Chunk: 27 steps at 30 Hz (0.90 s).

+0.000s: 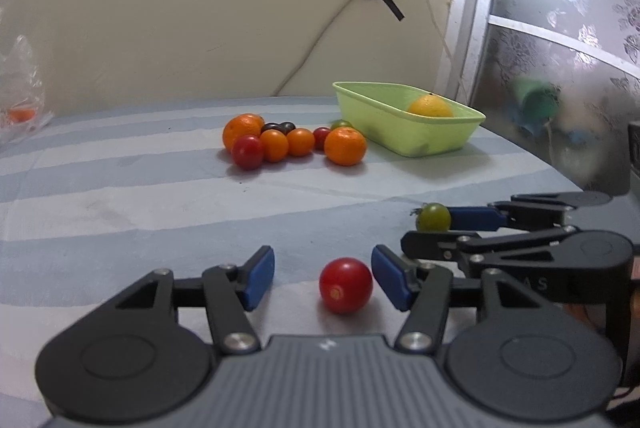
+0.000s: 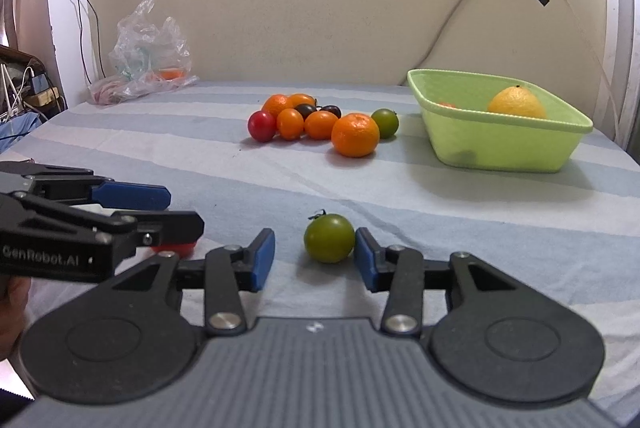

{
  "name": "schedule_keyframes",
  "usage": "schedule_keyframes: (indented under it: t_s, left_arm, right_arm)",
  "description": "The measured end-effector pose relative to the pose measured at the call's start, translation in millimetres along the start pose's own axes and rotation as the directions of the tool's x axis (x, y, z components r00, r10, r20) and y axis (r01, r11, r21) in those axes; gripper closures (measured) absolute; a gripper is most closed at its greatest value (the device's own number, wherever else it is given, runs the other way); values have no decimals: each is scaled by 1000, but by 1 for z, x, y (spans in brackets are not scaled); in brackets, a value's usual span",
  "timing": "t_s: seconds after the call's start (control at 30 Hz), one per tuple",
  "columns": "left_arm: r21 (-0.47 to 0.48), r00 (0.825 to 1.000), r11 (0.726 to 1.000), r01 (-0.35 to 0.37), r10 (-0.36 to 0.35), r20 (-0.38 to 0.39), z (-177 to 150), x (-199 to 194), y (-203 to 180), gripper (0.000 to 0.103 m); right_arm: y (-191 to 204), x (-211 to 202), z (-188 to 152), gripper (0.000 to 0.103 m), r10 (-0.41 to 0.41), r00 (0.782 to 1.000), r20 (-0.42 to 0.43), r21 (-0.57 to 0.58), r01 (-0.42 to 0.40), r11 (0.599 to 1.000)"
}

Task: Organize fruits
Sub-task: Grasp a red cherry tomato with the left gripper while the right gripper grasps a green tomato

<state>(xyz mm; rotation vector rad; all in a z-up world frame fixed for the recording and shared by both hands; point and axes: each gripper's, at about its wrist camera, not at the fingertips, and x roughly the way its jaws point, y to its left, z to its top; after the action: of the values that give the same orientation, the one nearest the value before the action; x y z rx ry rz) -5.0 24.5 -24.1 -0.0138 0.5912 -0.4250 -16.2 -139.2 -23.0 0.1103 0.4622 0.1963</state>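
Left hand-held gripper [image 1: 323,278] open around red tomato [image 1: 345,285], stem scar facing camera

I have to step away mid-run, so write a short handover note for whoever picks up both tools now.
Left tool: open, red tomato on the cloth between its pads, not gripped.
Right tool: open, green tomato between its pads, close against the right pad, not gripped.
Pile of oranges and small tomatoes sits mid-table, left of the green basket.
Done: the basket holds a yellow citrus and a few smaller pieces I cannot identify.
Left: the two tomatoes at the tools, then the pile, presumably into the basket.
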Motion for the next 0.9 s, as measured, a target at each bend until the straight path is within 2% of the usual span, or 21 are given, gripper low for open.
schedule_keyframes:
  t_s: [0.27, 0.4, 0.6, 0.9]
  left_arm:
    - [-20, 999, 999, 35, -35, -33, 1, 4, 3, 46]
    - [-26, 998, 999, 44, -45, -39, 0, 3, 5, 44]
    - [35, 998, 998, 44, -42, -57, -2, 2, -4, 35]
    - [114, 997, 993, 27, -19, -70, -5, 0, -12, 35]
  right_arm:
    - [-4, 1, 1, 54, 33, 999, -4, 3, -33, 999]
    - [-5, 1, 1, 49, 56, 998, -7, 3, -56, 998]
    - [-7, 0, 1, 47, 83, 997, -10, 1, -83, 997]
    - [-6, -1, 1, 47, 77, 997, -12, -12, -77, 997]
